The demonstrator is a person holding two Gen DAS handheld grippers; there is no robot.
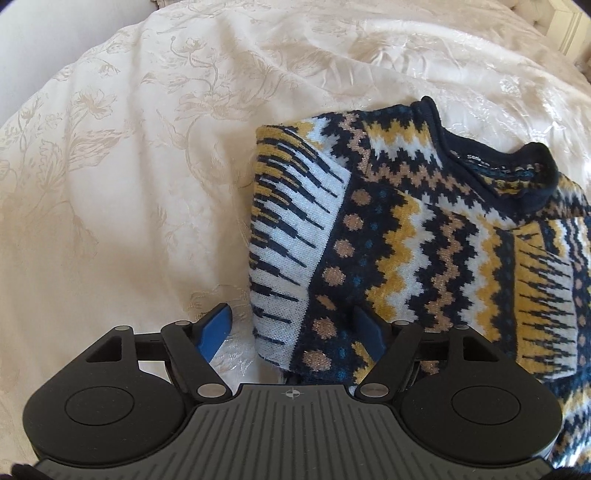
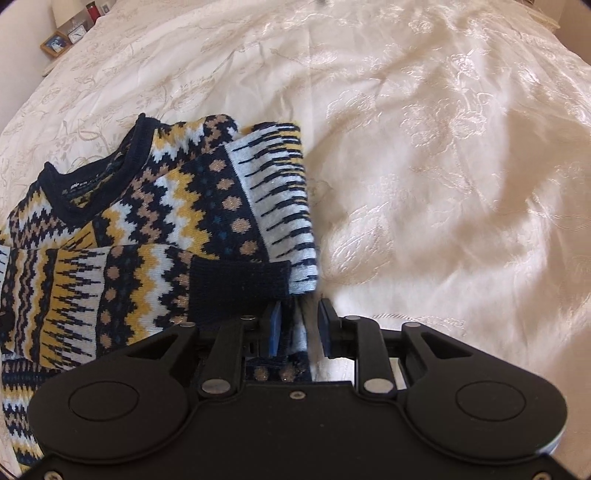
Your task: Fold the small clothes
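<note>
Blue pads on both grippers, black linkages, nearest the lens. Left gripper (image 1: 295, 332): jaws spread wide, one pad (image 1: 216, 328) over bare bedspread, the other pad (image 1: 371, 334) against the knit, the sweater's folded edge lying in the gap between them, not pinched. Right gripper (image 2: 298, 325): jaws narrowed around a strip of the sweater's side edge, fabric runs between both pads; the right pad seems slightly off the cloth, so firm clamping can't be confirmed, but the gap is small and filled with knit.

Sweater (image 1: 417, 236), navy/mustard/white/tan zigzag and dot pattern, lies on the bedspread (image 1: 129, 166), partly folded. In the left wrist view its left side is turned in, striped white-navy panel (image 1: 295, 229) on top along the fold. In the right wrist view a sleeve is laid across the body, its navy ribbed cuff (image 2: 240, 284) just ahead of the right gripper, and a striped panel runs down the right edge. Navy collar (image 1: 509, 162) at the far end, label inside it, text too small to read.

Beyond: cream bedspread with floral embroidery, wrinkled, sunlit patches. Far top left in the right wrist view: small framed picture (image 2: 55, 43), a small clock (image 2: 75, 33), a red container (image 2: 92, 10) on a surface beside the bed.
</note>
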